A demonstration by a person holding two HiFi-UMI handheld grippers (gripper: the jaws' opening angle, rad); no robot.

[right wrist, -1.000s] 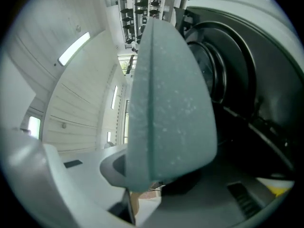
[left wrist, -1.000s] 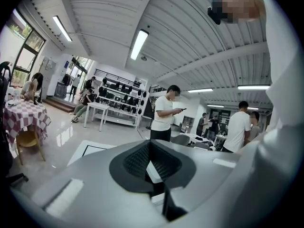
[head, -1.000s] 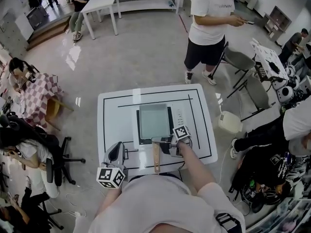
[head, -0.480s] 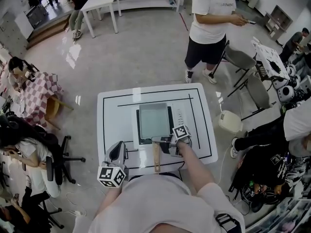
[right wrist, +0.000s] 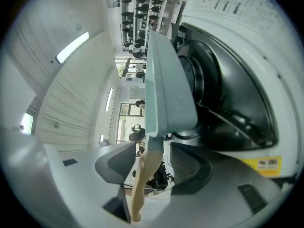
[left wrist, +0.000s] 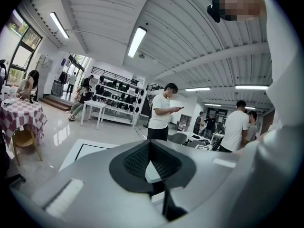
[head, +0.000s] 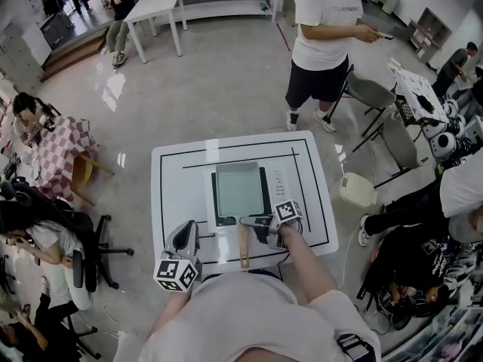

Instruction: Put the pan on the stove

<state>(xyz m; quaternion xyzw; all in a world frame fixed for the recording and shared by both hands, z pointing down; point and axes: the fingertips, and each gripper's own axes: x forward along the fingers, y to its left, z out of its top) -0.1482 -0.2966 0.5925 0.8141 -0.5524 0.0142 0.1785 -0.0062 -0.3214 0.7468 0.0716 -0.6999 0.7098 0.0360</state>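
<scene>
A square grey-green pan sits flat on the white portable stove in the middle of the table, its wooden handle pointing toward me. My right gripper is at the handle's root. In the right gripper view the pan rests on the black stove top, and the handle lies between the jaws of the gripper, which are opening; a gap shows beside it. My left gripper hovers over the table's near left, its jaws shut with nothing in them.
The white table carries black outline markings. A person in a white shirt stands beyond its far side. Seated people and chairs are to the left; a chair and equipment are on the right.
The right gripper's jaws have spread away from the pan's handle and the gripper has drawn back slightly toward me. The pan stays on the stove. The left gripper rose a little.
</scene>
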